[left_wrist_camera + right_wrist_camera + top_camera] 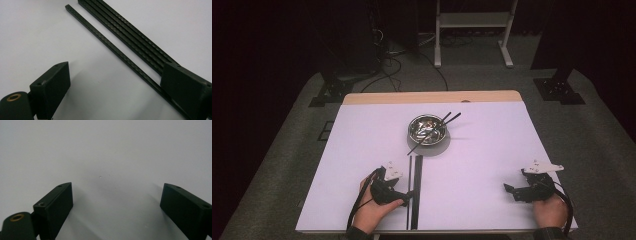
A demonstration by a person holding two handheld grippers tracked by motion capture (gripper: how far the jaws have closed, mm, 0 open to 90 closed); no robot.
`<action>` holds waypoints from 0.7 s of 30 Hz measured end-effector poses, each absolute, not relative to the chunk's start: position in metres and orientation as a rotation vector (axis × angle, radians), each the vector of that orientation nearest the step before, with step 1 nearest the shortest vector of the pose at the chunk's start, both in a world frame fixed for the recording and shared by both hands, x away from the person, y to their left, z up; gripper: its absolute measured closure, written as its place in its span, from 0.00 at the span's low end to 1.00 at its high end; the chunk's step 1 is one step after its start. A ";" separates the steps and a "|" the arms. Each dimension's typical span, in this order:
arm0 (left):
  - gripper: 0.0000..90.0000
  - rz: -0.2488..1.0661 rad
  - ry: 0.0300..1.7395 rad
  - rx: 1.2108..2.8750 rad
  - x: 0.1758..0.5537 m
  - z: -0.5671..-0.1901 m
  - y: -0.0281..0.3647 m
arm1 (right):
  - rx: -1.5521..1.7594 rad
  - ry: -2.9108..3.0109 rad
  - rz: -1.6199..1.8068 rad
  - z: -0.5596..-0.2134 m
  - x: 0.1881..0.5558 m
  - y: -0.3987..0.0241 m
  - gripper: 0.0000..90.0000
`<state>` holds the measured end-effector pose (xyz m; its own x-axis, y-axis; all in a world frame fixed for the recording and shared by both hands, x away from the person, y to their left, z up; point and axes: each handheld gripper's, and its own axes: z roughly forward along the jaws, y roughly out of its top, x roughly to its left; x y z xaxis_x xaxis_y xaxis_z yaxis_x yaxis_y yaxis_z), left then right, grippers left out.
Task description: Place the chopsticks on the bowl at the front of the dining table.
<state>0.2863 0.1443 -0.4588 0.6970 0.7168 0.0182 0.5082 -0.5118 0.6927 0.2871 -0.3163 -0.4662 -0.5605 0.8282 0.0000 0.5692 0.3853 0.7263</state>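
Black chopsticks point(414, 192) lie nearest, side by side on the white worktop point(482, 165), on the person's side of the metal bowl point(427, 129). Left tool point(409, 196), jaws wide apart and gripping nothing, has one jaw over them. More chopsticks point(438, 130) rest in that bowl. Right tool point(510, 191) gapes empty, well right of it.

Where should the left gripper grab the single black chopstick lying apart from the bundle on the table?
Probably from above, jaws straddling the lone chopstick across its thin width near the end closest to the person, where the open left gripper already sits. It lies flat on the table, with only a narrow gap to the bundled chopsticks.
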 end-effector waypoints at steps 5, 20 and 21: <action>0.09 0.397 0.926 2.223 0.277 -0.459 0.145 | 1.213 2.286 0.984 -0.466 0.287 -0.316 0.10; 0.09 0.396 0.905 2.223 0.249 -0.460 0.147 | 1.213 2.286 0.984 -0.466 0.287 -0.316 0.10; 0.09 0.395 0.903 2.224 0.248 -0.460 0.147 | 1.211 2.287 0.983 -0.466 0.287 -0.316 0.11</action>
<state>0.2477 0.1473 -0.4601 0.7113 0.7026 0.0197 0.4909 -0.5166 0.7015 0.2872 -0.3165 -0.4663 -0.5616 0.8274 -0.0011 0.5684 0.3868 0.7261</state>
